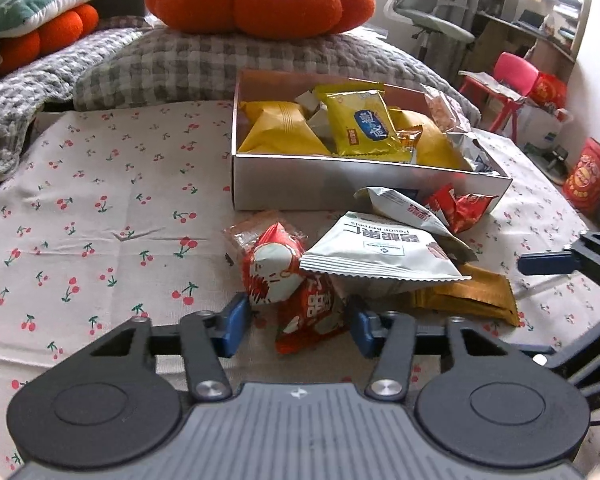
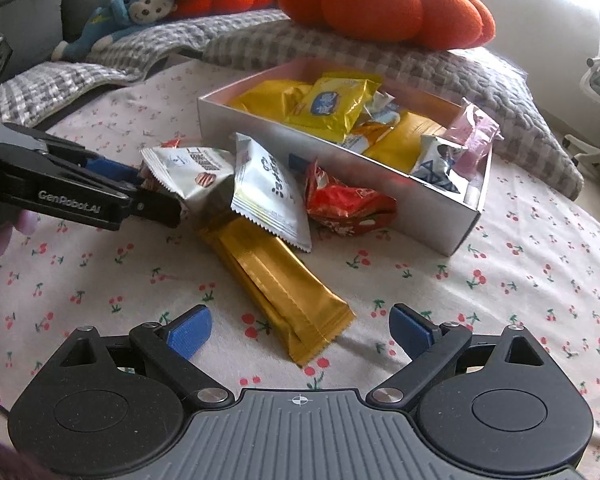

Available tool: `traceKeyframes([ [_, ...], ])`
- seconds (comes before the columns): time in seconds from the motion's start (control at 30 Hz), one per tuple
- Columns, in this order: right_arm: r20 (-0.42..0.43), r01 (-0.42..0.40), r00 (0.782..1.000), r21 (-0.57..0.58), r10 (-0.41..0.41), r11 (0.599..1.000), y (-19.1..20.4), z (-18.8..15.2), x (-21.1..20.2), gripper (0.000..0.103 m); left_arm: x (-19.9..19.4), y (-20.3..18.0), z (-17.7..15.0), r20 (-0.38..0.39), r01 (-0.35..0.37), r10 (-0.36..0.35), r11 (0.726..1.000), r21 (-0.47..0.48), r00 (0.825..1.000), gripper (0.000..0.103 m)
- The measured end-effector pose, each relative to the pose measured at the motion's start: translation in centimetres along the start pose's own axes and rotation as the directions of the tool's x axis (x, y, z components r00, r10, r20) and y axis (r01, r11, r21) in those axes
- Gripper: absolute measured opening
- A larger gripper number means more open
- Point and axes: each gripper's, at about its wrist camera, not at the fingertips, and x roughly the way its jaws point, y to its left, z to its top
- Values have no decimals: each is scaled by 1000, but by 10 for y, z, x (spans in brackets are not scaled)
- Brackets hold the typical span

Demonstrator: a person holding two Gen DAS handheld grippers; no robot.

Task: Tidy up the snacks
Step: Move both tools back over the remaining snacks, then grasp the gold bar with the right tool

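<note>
While the left gripper [image 1: 298, 322] pinches a red packet [image 1: 300, 300] at the near edge of the snack pile on the cherry-print cloth [image 1: 100, 208], the right gripper [image 2: 300, 330] hangs spread over a gold packet [image 2: 276, 276]. Behind the pile, a white box [image 1: 324, 184] holds yellow packets [image 1: 360, 124].

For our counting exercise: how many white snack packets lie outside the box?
2: one white packet beside the left gripper, another overlapping the gold bars. Others may be hidden.

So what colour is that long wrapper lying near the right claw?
Gold, clearest in the right wrist view.
</note>
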Motion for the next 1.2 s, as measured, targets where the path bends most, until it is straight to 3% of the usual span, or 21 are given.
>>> traceKeyframes([
  [0.13,-2,-12,1000,30,12,999,-3,4,6,99,-3,4,2,-32,18,-18,1000,5,999,36],
  [0.27,-1,-24,1000,37,24,999,-4,8,10,99,-8,7,1,-67,28,-27,999,19,997,33],
  [0.3,0,-26,1000,40,26,999,-4,9,11,99,-8,7,1,-73,25,-22,999,27,997,26],
  [0.37,1,-25,1000,43,25,999,-4,10,13,98,-11,9,-1,-90,26,-23,999,41,996,24],
  [0.47,6,-15,1000,33,14,999,-1,12,13,96,-14,12,-3,-111,31,-25,998,50,993,21],
  [0.5,8,-10,1000,29,10,1000,0,12,13,96,-15,14,-3,-116,31,-25,998,50,993,15],
  [0.6,16,-14,1000,24,14,1000,3,13,13,89,-18,17,-5,-123,34,-28,998,48,992,15],
  [0.67,17,-25,1000,28,24,999,4,15,12,82,-20,19,-5,-116,31,-26,999,39,993,20],
  [0.77,18,-41,999,28,40,999,7,16,10,69,-20,21,-4,-91,28,-26,1000,14,996,40],
  [0.83,17,-56,998,29,55,998,9,17,9,50,-21,20,-4,-58,23,-24,999,-25,998,54],
  [0.93,8,-78,997,18,78,997,14,19,7,30,-18,13,-4,-30,41,-43,997,-57,999,54],
  [1.07,8,-87,996,-14,87,996,19,19,5,29,-15,0,-3,25,-4,5,999,-49,1000,55],
  [1.2,5,-81,997,-2,81,997,16,17,4,29,-9,-2,-2,52,-24,31,992,-126,998,58],
])
